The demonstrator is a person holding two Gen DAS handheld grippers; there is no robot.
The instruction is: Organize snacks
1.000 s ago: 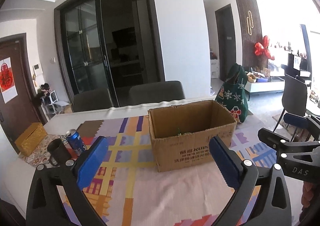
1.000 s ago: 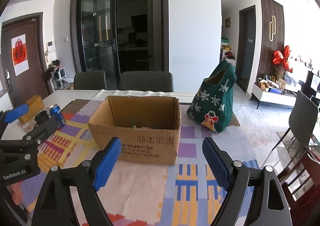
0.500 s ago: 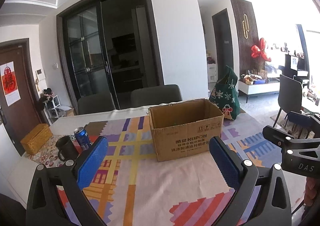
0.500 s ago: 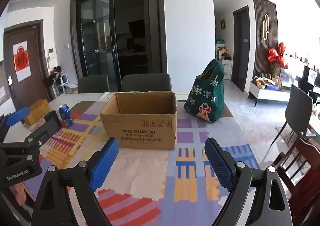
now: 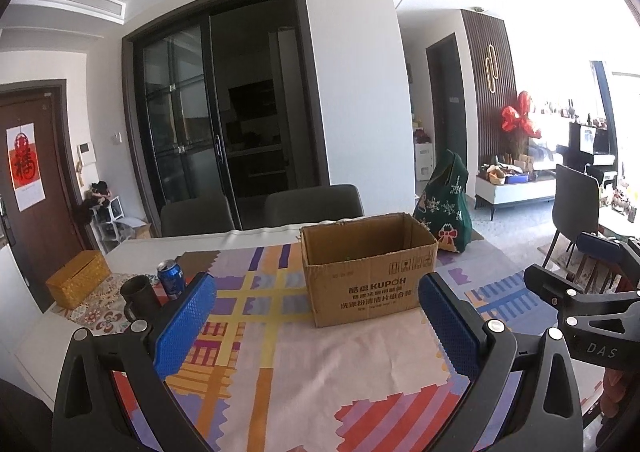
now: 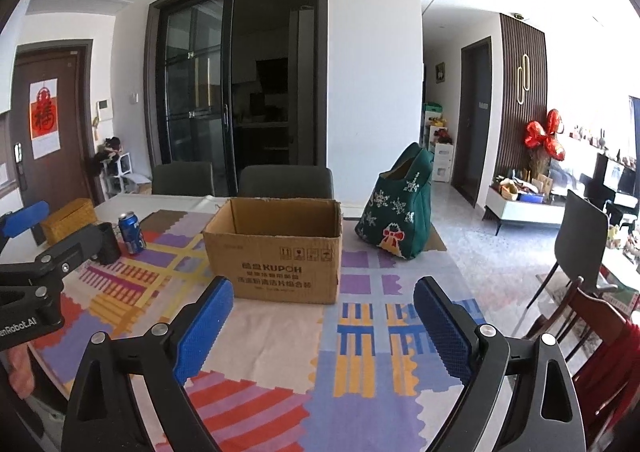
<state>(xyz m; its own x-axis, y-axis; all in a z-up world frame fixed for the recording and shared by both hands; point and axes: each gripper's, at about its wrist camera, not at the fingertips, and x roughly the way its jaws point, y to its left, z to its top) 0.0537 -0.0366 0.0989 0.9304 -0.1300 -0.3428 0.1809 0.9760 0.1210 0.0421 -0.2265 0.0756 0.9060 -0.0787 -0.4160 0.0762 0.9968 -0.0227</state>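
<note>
Both grippers, left gripper (image 5: 316,322) and right gripper (image 6: 322,318), hang wide open and empty, now drawn back from the cardboard box (image 6: 276,252) mid-tablecloth (image 6: 260,336); its contents are hidden; organizing looks finished.

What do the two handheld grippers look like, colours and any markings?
Both the left gripper and right gripper have black angular frames with silver screws and blue textured finger pads. The right's side reads "DAS"; the left's reads "enRobot.AI", cut off. No cables or sleeves show.
</note>
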